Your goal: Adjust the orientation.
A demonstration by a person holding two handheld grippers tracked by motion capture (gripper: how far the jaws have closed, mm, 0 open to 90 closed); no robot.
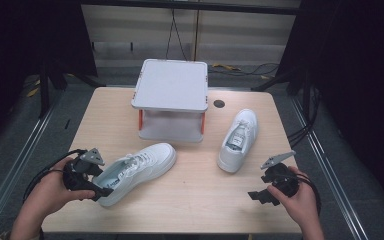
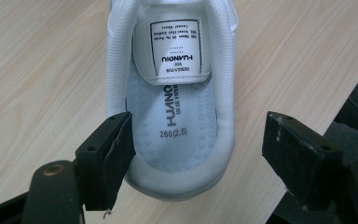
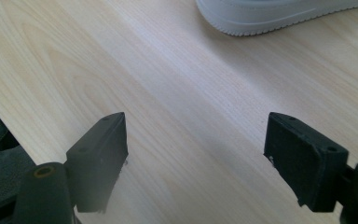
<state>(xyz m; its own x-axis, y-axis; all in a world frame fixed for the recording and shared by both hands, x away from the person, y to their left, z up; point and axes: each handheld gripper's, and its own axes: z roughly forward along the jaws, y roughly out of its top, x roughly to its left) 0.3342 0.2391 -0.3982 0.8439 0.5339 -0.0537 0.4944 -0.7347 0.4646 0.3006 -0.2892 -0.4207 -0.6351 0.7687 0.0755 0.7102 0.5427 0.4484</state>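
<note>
White leather-look sneakers, two of them, sitting on a pale wood table point(image 1: 190, 200). The left shoe point(image 1: 137, 170) lies in the lower left of the high view, toe pointing up and right, heel toward the left gripper point(image 1: 97, 189). That gripper is spread wide around the heel: in the left gripper view the shoe's point(image 2: 177, 130) heel collar sits between the two black jaws, one pad looks like it's right at the collar's edge, the other is clearly off to the side, so nothing is squeezed. You can read the insole print and the tongue label, but the toe end is cut off by the top of the frame.

The right shoe point(image 1: 238, 140) is right of centre, toe pointing up. The right gripper point(image 1: 260, 195) hovers in the lower right, jaws wide apart with just bare table between them. In the right gripper view only a sliver of the right shoe's point(image 3: 279, 16) sole edge peeks in at the top; the rest is out of frame.

Behind the shoes there's a white two-level stand point(image 1: 171, 85) with orange posts. Its lower shelf is mostly in shadow, hard to say what's on it. The room around the table is too dark to make out.
</note>
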